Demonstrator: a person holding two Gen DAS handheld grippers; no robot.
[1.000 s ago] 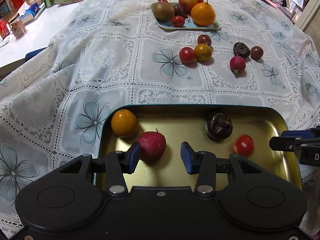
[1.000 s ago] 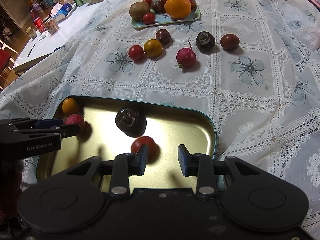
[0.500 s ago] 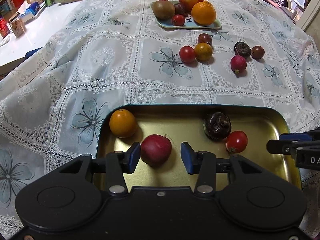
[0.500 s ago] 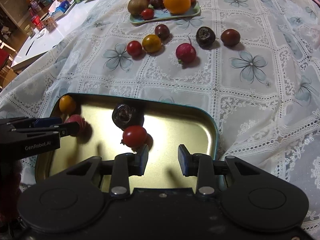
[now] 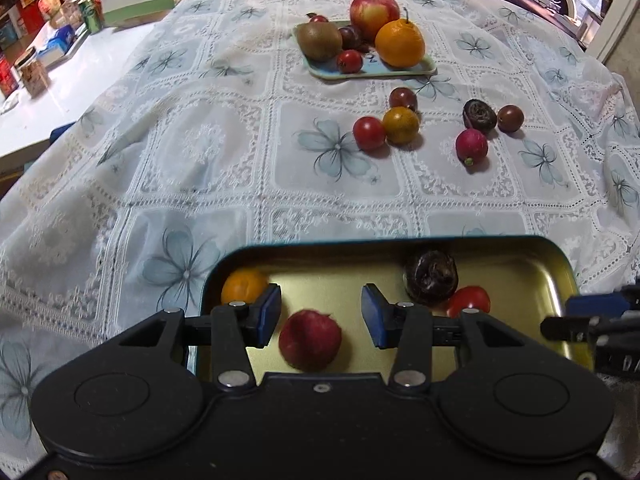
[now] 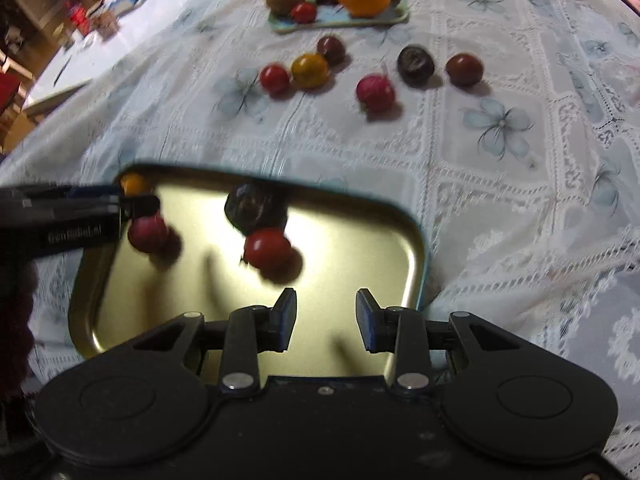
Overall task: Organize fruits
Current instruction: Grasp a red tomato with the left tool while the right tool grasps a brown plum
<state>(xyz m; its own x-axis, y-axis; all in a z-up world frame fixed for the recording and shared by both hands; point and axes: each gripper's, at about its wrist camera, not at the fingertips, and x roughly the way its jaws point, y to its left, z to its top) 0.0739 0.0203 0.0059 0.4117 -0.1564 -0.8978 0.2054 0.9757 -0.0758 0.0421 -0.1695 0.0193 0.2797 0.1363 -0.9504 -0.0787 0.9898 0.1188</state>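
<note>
The gold tray (image 5: 520,268) lies with its long side running left to right on the lace cloth (image 5: 200,160), nearest the cameras. Inside it sit four pieces: a small orange (image 5: 244,286) in the far left corner, a red radish (image 5: 310,340) near the middle, a dark wrinkled fruit (image 5: 430,277) toward the far right, and a red tomato (image 5: 470,300) touching its near side. The left gripper (image 5: 320,316) hangs over the tray with its fingers apart and holding nothing; the radish lies between and just nearer than the blue pads, touching neither. The left finger covers part of the orange, and the right finger's arm cuts off the lower part of the tomato. The right gripper (image 6: 326,320) also has its fingers apart and empty over bare tray floor near the right end, with the tomato farther off and to the left of them. The right wrist view is blurred, so fruit details there are hard to make out. Farther away, six loose small fruits lie on the cloth, and a pale green plate (image 5: 424,68) at the far side holds an apple (image 5: 374,10), a large orange (image 5: 400,42), a kiwi (image 5: 319,40) and some small ones.
</note>
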